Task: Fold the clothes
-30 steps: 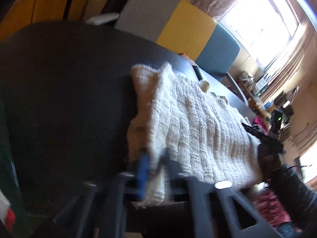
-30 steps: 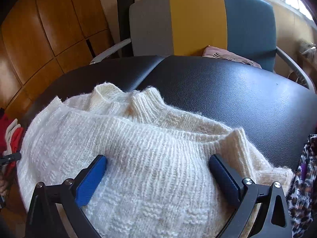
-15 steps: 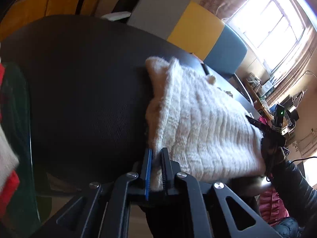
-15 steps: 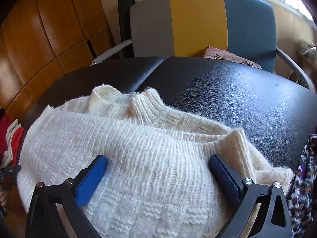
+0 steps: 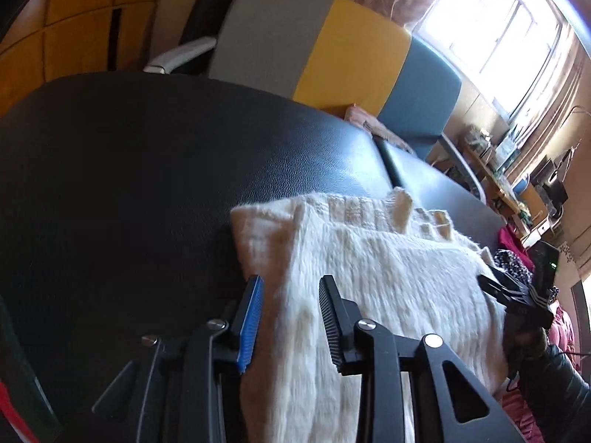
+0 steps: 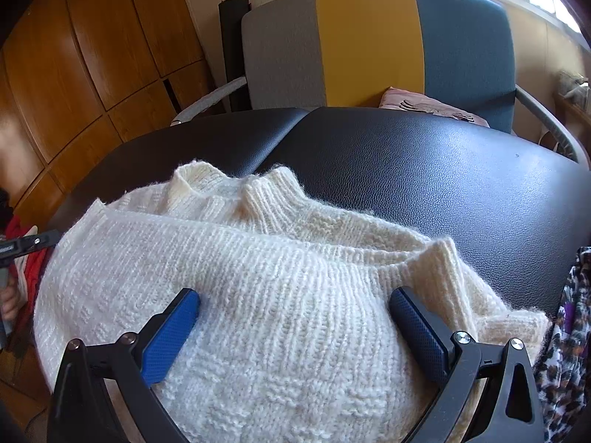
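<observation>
A cream knitted sweater [image 5: 388, 277] lies folded on the black padded table [image 5: 147, 184], its ribbed collar toward the chair. My left gripper [image 5: 291, 317] is at the sweater's left edge. Its jaws are opening; a strip of the knit lies between them, and the pads stand off it. In the right wrist view the sweater [image 6: 258, 258] fills the foreground. My right gripper [image 6: 295, 328] stands wide open over it, fingers spread on the fabric, gripping nothing. The right gripper also shows at the sweater's far side [image 5: 517, 291].
A grey, yellow and blue chair [image 6: 369, 37] stands behind the table with a pink garment [image 6: 424, 105] on its seat. A leopard-print cloth [image 6: 569, 350] lies at the right edge, red clothes [image 6: 22, 258] at the left. Wooden cabinets [image 6: 92, 55] line the left wall.
The left gripper, shut on the sweater's edge before, has parted its jaws and shifted over the garment. The sweater's left side has settled flatter. The right gripper has not moved.
</observation>
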Motion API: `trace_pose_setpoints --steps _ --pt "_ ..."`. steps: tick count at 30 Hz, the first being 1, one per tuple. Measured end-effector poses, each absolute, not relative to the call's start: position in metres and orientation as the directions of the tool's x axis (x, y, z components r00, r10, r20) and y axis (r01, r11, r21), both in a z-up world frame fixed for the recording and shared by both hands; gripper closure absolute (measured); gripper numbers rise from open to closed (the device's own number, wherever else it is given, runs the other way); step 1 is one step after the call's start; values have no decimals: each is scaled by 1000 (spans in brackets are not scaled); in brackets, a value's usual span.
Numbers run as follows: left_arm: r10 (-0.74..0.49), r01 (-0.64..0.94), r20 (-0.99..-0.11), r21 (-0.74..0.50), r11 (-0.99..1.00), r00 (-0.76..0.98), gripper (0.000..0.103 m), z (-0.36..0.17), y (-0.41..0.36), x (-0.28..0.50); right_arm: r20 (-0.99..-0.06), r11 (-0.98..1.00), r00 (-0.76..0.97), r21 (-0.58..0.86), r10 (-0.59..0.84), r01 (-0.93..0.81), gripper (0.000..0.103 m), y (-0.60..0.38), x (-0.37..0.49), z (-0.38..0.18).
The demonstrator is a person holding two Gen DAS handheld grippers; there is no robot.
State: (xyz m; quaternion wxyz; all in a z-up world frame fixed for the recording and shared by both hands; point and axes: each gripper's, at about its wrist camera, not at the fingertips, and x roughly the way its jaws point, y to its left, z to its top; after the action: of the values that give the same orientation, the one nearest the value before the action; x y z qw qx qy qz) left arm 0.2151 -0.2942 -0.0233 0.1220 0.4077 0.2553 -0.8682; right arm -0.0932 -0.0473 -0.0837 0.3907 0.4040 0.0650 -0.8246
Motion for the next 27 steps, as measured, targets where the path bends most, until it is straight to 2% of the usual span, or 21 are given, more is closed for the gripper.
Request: trace_pose_setpoints --steps 2,3,4,5,7,11,13,14,15,18,20,22,27 --pt "20 424 -787 -354 -834 -617 72 -29 -301 202 -715 -685 -366 214 -596 696 0 -47 -93 -84" --pt "32 419 -787 -363 -832 -616 77 -30 -302 198 -714 -684 -365 217 -597 696 0 -46 -93 -84" --pt "38 405 -773 -372 -835 -633 82 -28 -300 197 -713 -684 -364 219 -599 696 0 -46 -93 -84" --pt "28 388 -750 -373 -843 -661 96 -23 -295 199 -713 -684 -363 221 -600 696 0 -46 -93 -84" --pt "-25 381 -715 -342 -859 -699 98 -13 -284 206 -712 -684 -364 221 -600 696 0 -45 -93 -84" --pt "-160 492 -798 -187 -851 -580 99 -36 -283 199 -711 -683 -363 222 -602 696 0 -45 -93 -84" --pt "-201 512 -803 -146 -846 -560 97 -42 -279 198 -710 -682 -362 225 -604 696 0 -45 -93 -84" --pt "-231 526 -798 -122 -842 -556 93 -39 -275 197 -709 -681 -362 226 -605 697 0 -45 -93 -84" --pt "-267 542 -790 -96 -835 -552 84 -33 -271 197 -709 -681 -362 226 -606 697 0 -45 -94 -84" --pt "-306 517 -735 -71 -853 -605 77 -8 -252 202 -708 -680 -361 228 -607 697 0 -44 -94 -84" --pt "-210 415 -708 -128 -901 -674 70 7 -235 201 -707 -680 -361 229 -608 696 0 -44 -94 -84" --pt "-154 340 -718 -121 -933 -679 62 8 -216 190 -708 -680 -361 228 -607 696 0 -44 -94 -84" --pt "-46 245 -791 -133 -960 -610 61 -12 -190 153 -718 -686 -367 209 -592 697 0 -46 -93 -83"
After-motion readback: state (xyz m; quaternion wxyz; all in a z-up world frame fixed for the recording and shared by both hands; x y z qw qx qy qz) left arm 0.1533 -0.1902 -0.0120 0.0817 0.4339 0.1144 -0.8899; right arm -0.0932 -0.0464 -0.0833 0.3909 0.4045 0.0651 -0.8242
